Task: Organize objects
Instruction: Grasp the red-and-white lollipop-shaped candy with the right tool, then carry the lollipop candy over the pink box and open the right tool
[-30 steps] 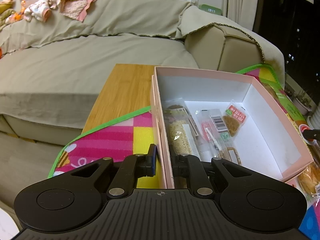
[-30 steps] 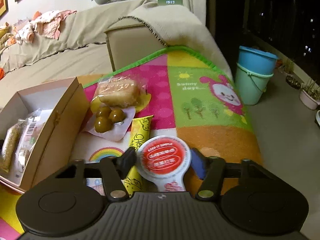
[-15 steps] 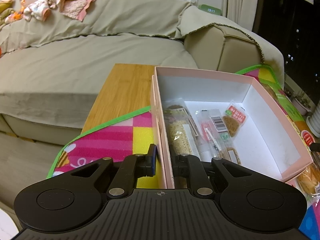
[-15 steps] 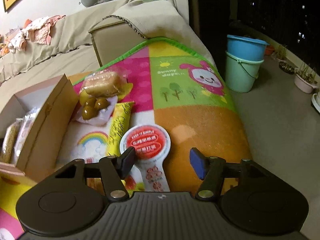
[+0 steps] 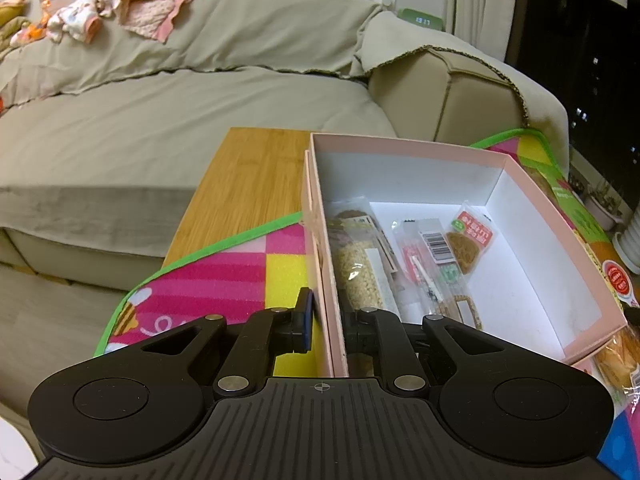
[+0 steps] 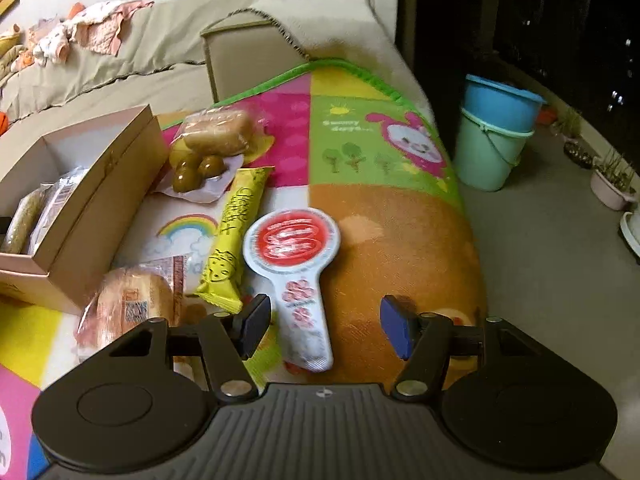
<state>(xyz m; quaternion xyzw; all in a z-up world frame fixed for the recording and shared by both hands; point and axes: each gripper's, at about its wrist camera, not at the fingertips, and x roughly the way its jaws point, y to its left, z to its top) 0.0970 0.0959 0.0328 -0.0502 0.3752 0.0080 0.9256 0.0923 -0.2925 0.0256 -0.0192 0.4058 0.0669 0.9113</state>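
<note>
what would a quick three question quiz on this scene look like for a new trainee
1. True or false: the left gripper is clamped on the near wall of the pink box.
2. Multiple choice: the red-topped spoon-shaped packet is (A) inside the box, (B) lying on the play mat between the open fingers of the right gripper, (C) on the sofa.
3. Fill in: the long snack bar lying left of that packet is ____ in colour.

Key: 1 true; 2 B; 3 yellow.
</note>
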